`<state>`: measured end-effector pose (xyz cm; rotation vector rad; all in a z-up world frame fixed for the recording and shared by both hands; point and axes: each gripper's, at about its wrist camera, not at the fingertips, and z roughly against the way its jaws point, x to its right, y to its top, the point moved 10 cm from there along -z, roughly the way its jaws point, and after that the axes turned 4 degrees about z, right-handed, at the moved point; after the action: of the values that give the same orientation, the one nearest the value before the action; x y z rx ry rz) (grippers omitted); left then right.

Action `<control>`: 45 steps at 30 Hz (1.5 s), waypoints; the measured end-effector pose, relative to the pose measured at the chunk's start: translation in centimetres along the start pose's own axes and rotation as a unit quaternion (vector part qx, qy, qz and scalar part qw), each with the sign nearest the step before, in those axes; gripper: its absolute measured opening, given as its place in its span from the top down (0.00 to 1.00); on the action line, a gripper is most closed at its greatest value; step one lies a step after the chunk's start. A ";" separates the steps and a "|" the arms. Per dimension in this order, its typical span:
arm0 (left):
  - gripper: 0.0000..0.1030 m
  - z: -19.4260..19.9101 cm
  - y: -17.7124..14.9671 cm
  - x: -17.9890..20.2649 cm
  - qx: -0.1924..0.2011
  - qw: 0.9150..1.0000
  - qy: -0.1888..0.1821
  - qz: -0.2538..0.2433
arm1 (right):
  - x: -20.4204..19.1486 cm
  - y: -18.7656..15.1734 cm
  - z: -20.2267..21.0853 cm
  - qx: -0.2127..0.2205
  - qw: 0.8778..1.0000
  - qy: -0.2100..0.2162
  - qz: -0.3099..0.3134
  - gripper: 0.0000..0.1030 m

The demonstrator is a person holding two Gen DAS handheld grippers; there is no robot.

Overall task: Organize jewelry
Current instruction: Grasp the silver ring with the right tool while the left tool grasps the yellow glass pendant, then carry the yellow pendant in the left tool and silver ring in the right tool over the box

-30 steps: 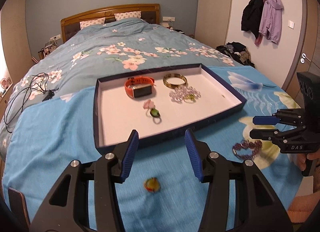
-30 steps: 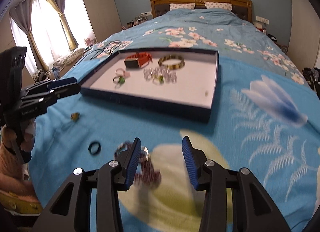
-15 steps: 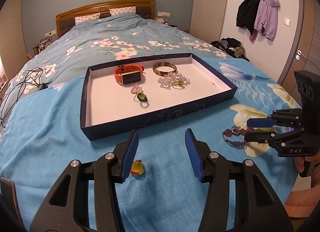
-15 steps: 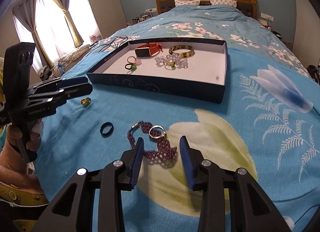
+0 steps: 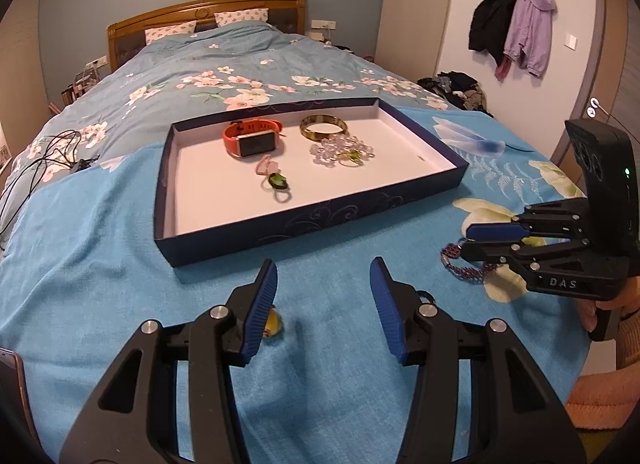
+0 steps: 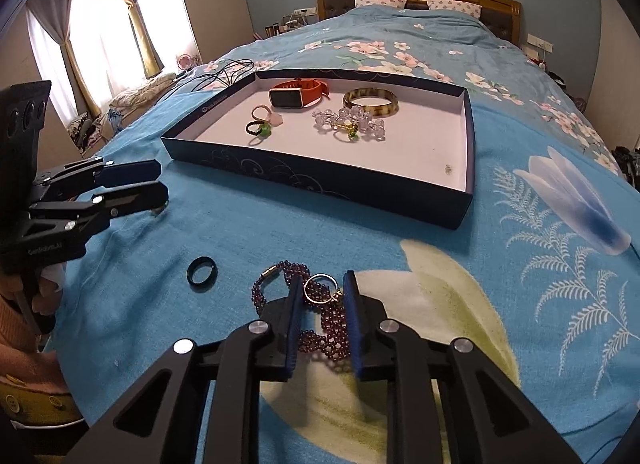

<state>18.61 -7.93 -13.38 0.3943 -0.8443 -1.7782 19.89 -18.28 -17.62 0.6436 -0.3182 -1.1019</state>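
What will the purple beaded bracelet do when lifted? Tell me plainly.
Probably floppy: the purple beaded bracelet lies in loose folded loops on the bedspread, so it should sag and dangle. The right gripper jaws are closing with it between them; round beads may slip. The gold ring lying on it could fall away.

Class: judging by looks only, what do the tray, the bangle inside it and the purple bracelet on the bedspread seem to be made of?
Tray: probably printed cardboard, thin matte walls, white lining. Bangle: perhaps resin or horn, glossy with mottled amber-brown bands. Purple bracelet: small shiny beads, possibly glass or stone, with a metal clasp.
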 end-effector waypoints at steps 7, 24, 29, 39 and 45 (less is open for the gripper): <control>0.54 0.1 -0.3 0.5 0.001 1.000 -0.008 -0.011 | 0.4 0.2 1.0 0.018 1.000 0.002 -0.012 0.82; 0.59 -0.5 -2.2 -3.3 -0.038 0.999 0.020 0.022 | 0.7 1.2 2.1 0.046 0.999 0.006 -0.025 0.82; 0.63 -1.5 -2.7 -4.1 -0.058 0.997 0.017 0.041 | 0.7 1.5 2.3 0.052 0.998 0.004 -0.024 0.82; 0.82 -1.5 -2.7 -4.1 -0.058 0.997 0.016 0.040 | 0.4 2.2 2.6 0.064 0.998 0.006 -0.024 0.82; 0.82 -0.9 -2.1 -3.6 -0.043 0.998 0.010 0.038 | 0.3 2.7 2.9 0.072 0.997 0.007 -0.025 0.82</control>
<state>19.01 -4.59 -15.96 0.3198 -0.7555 -1.7308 20.40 -18.69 -13.66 0.7908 -0.3731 -1.1282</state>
